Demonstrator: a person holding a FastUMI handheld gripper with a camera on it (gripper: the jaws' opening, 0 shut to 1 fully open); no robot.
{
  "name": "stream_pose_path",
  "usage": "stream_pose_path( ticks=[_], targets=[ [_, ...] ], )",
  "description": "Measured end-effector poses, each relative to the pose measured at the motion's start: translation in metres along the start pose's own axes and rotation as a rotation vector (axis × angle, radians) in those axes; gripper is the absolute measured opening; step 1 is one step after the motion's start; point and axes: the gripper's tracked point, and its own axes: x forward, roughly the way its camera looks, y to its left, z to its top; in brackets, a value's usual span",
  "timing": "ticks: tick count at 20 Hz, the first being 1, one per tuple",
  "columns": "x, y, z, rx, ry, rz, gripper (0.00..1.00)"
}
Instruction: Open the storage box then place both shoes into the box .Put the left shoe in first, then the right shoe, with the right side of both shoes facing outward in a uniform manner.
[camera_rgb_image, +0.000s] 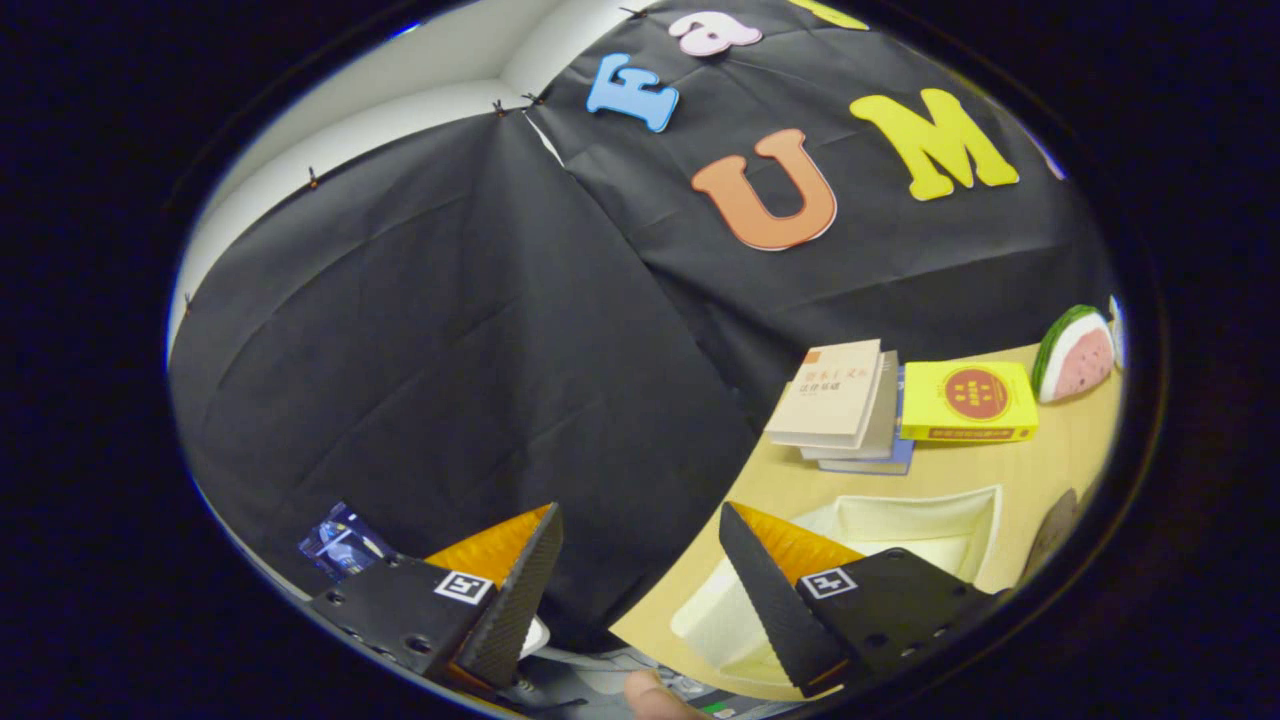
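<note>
Gaping wide with nothing held, the gripper (640, 560) shows its two fingers well apart, each carrying a small square black-and-white marker tag on its body. Only black booth cloth lies in the gap between them. The view is tilted, so the light wooden tabletop (1060, 450) slopes across the scene on the side of one finger.

The white rectangular storage box (900, 530) sits on that tabletop, just behind one finger, which covers part of its near side. Its top is open and the pale inside walls show; its long axis appears to run along the table, from the finger toward the far side. Whether anything lies inside it cannot be told.

Beyond the box stands a small stack of books (850, 410), a cream-covered one on top with printed writing too small to make out. Touching that stack is a yellow box-like book with a red round emblem (968, 402), its lettering likewise unreadable. Farther along the table is a watermelon-slice toy with a green rind and pink flesh (1075, 352). A dark rounded object (1050, 530) lies just past the box, too cut off to identify. A fingertip (655, 698) shows below the gripper.
</note>
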Motion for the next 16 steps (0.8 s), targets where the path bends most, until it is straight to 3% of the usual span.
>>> stream_pose_path(
  ticks=[6, 12, 16],
  targets=[
    [-0.062, -0.113, -0.023, -0.144, -0.006, -0.200, 0.96],
    [-0.141, -0.263, -0.078, -0.250, 0.076, -0.514, 0.96],
    [-0.190, -0.352, -0.120, -0.240, 0.182, -0.702, 0.96]
  ],
)
